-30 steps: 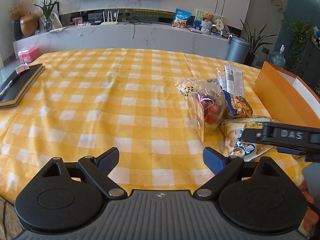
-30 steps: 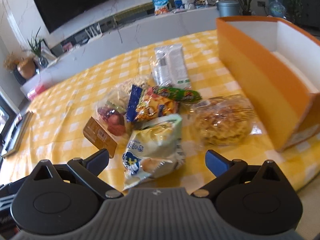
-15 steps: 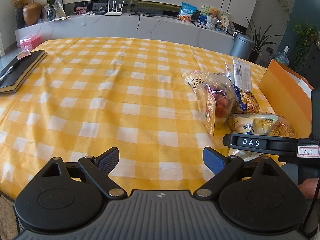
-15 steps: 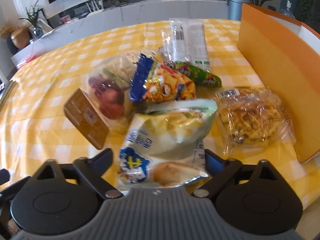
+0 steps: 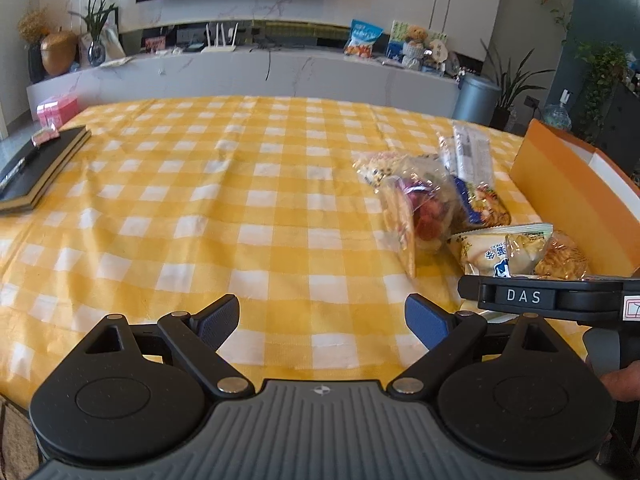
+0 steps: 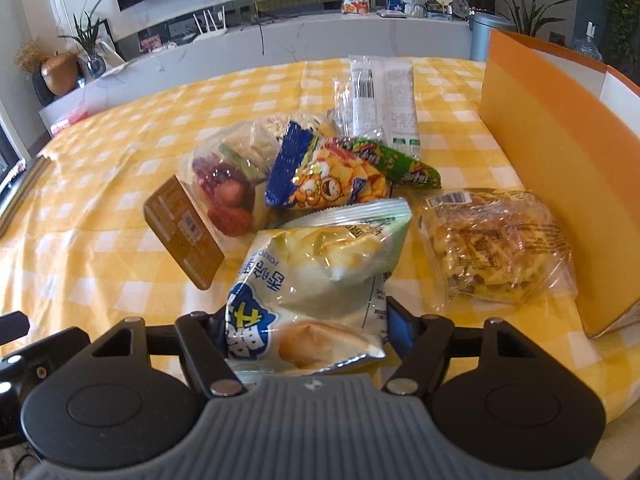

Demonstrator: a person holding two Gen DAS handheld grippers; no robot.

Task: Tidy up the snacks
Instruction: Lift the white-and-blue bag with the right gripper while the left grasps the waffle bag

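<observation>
A pile of snack bags lies on the yellow checked tablecloth. My right gripper has its fingers on both sides of the pale yellow chip bag, pressing on it. Behind it lie a blue-orange chip bag, a clear bag of red fruit with a brown card, a green pack, a white wrapped pack and a clear bag of pastry. An orange box stands at the right. My left gripper is open and empty over bare cloth, left of the pile.
A black notebook with a pen lies at the table's far left. A pink box sits beyond it. A marble counter with plants and a router runs behind the table. The right gripper's body shows in the left wrist view.
My right gripper has moved forward onto the pale yellow chip bag and its fingers have closed in on it. My left gripper stays open, shifting only slightly.
</observation>
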